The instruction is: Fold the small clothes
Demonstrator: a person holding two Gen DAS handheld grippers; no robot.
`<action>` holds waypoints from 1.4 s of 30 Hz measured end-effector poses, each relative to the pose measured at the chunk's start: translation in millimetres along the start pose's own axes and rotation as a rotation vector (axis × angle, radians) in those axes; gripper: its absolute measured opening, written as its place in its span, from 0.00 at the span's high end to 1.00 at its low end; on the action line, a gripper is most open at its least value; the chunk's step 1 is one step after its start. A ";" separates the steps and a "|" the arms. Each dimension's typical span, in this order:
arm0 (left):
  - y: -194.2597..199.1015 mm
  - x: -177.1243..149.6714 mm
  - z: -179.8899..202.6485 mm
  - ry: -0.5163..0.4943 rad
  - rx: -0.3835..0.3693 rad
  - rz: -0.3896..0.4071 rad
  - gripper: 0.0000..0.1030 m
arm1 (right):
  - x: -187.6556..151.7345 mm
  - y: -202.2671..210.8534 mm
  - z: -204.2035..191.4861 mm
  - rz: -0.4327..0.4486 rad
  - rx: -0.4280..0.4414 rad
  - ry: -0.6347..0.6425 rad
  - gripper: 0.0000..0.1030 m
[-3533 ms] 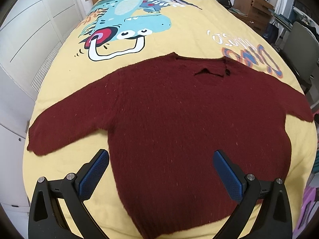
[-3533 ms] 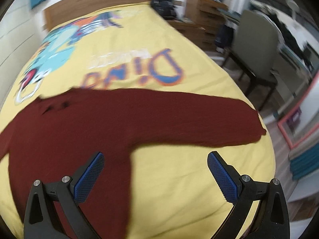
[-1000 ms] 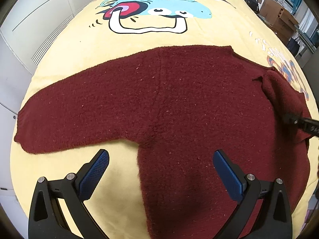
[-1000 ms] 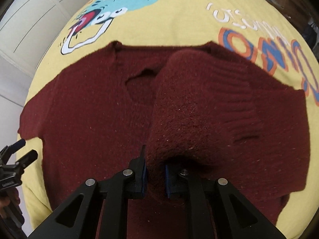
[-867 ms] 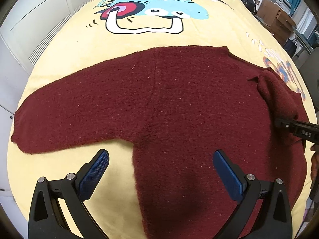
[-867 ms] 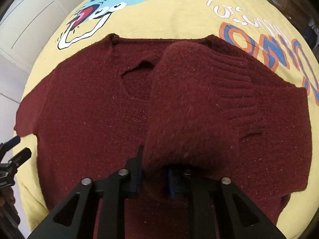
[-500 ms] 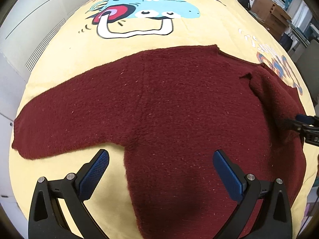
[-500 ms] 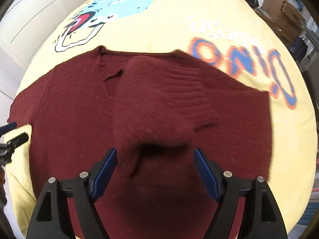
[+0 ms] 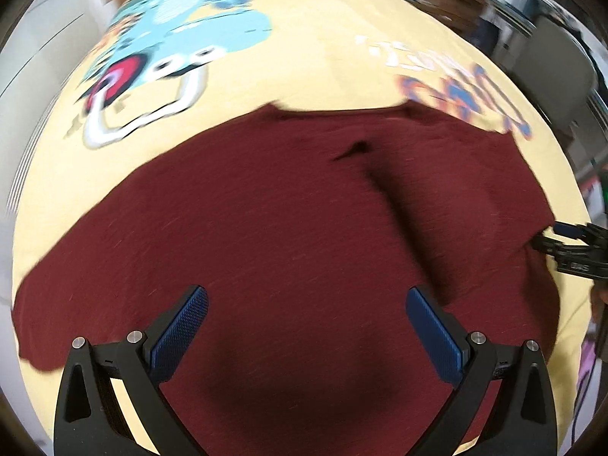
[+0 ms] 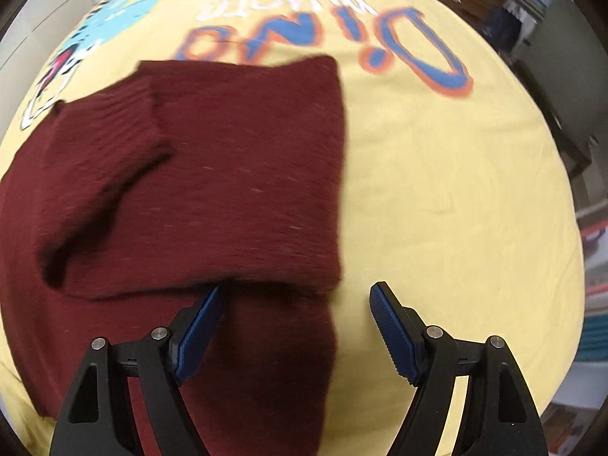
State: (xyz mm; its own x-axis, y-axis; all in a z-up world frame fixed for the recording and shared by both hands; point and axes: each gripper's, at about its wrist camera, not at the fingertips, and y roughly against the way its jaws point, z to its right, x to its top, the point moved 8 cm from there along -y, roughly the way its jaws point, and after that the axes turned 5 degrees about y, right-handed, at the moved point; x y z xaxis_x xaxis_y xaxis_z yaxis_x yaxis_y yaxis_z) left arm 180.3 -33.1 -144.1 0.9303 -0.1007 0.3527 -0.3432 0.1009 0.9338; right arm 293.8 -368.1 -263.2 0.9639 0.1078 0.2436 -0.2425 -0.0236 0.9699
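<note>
- The right gripper [image 10: 294, 326] stands wide apart, empty, over the sweater's [image 10: 197, 197] edge at 6 o'clock.
- The left gripper [image 9: 306, 332] gapes too, holding nothing.
- The sweater lies on the bedspread [image 10: 456, 190] (one sleeve [image 10: 102, 144] folded across, toward 9 o'clock).

Left gripper [image 9: 307, 326]: two matte black plastic arms with triangular cutouts, each tipped with a long blue ribbed pad. Two silver round screw heads sit on top of each arm near the pad. Right gripper [image 10: 296, 332]: same build, black frame, triangular cutouts, blue textured pads with a toothed edge, paired silver screws per arm. In the left wrist view the right gripper shows at the frame edge as black bars with a blue tip and small white lettering, unreadable.
</note>
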 end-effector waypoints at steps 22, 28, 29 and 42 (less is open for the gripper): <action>-122.1 33.8 152.4 -0.379 0.085 -0.172 0.02 | 1.9 -11.9 13.0 0.015 0.118 -0.040 0.81; -126.0 49.4 142.0 -0.337 0.090 -0.140 0.71 | 2.0 -8.7 5.5 0.023 0.077 -0.013 0.82; -123.9 53.1 138.5 -0.331 0.098 -0.131 0.88 | 2.0 -7.0 4.1 0.026 0.068 -0.005 0.83; -73.2 73.7 10.5 -0.019 0.029 -0.006 0.89 | -0.9 -5.4 1.6 0.035 0.070 -0.050 0.84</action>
State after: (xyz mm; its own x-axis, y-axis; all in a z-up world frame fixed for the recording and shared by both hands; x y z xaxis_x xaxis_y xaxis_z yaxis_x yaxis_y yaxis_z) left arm 272.6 -58.3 -185.8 0.9298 -0.1203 0.3479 -0.3414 0.0713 0.9372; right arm 294.5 -369.7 -268.7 0.9597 0.0562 0.2754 -0.2693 -0.0961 0.9582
